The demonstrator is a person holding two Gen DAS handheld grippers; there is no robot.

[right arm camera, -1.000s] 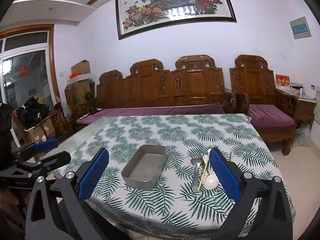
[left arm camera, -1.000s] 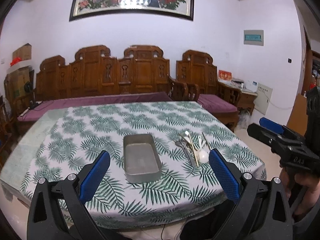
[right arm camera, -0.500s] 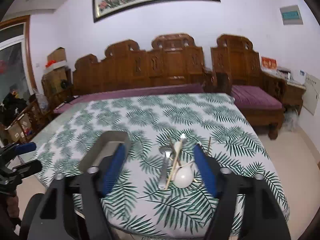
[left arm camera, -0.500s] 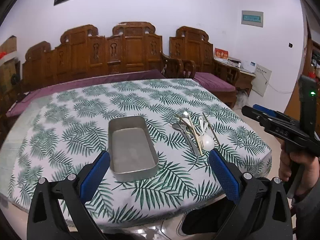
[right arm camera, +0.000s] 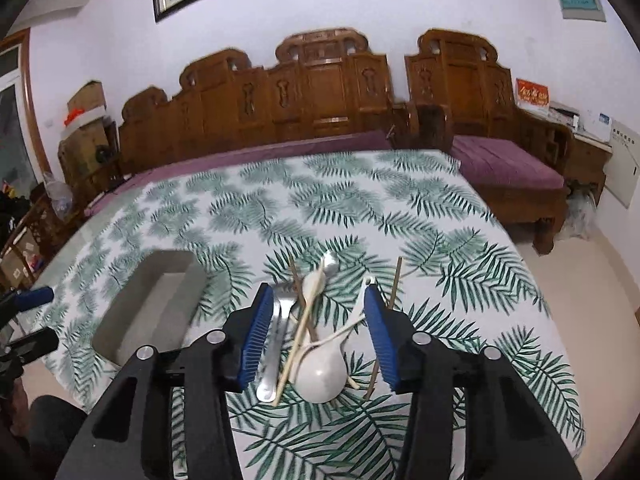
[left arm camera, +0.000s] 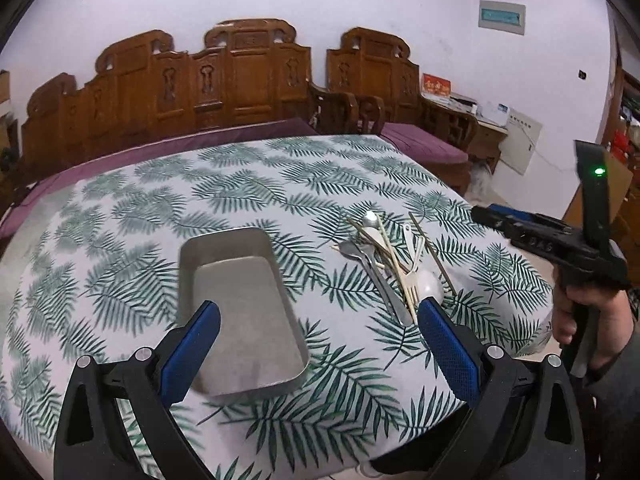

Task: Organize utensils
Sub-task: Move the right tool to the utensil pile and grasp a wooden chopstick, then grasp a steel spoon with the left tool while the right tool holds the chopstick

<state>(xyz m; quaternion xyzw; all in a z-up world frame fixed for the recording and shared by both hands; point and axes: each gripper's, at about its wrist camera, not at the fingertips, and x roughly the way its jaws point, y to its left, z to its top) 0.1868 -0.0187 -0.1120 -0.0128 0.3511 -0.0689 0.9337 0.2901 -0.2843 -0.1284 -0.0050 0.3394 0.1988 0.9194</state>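
Right wrist view: right gripper (right arm camera: 318,332) occupies lower centre, jaws partly spread and just been closing, framing the utensil pile (right arm camera: 316,320) on the leaf-print tablecloth (right arm camera: 400,220); pad contact apparently absent. Metal tray (right arm camera: 148,304) lies at frame left. Left wrist view: left gripper (left arm camera: 318,354) spread wide over the tray's near end, gripping nothing.

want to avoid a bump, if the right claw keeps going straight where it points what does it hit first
Probably the white spoon atop the utensil pile, framed between the half-closed, empty right claw. Depth is unclear, so a chopstick might touch first.
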